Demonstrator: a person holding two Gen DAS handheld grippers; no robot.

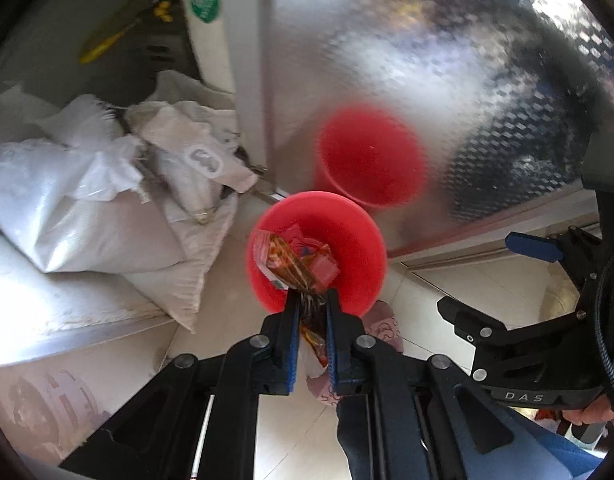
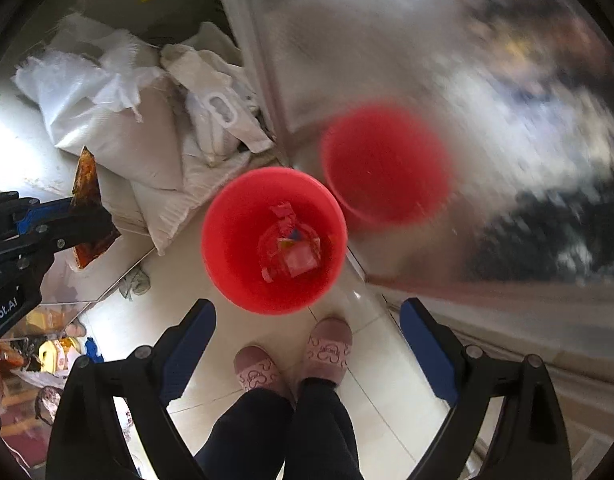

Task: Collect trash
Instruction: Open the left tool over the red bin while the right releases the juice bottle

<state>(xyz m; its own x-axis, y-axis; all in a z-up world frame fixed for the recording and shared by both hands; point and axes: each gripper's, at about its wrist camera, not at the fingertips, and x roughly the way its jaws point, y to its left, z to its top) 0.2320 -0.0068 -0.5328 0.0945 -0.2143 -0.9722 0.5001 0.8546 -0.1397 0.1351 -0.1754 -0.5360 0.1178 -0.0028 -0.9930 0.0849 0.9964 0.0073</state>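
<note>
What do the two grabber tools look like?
Both are black plastic frames with silver bolts and blue finger pads. The left gripper and the right gripper look alike. White letters are printed on their bodies, and a black cable runs from the right one.

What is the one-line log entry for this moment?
left gripper: shut on wrapper | right gripper: open, empty | bin: holds trash
</note>
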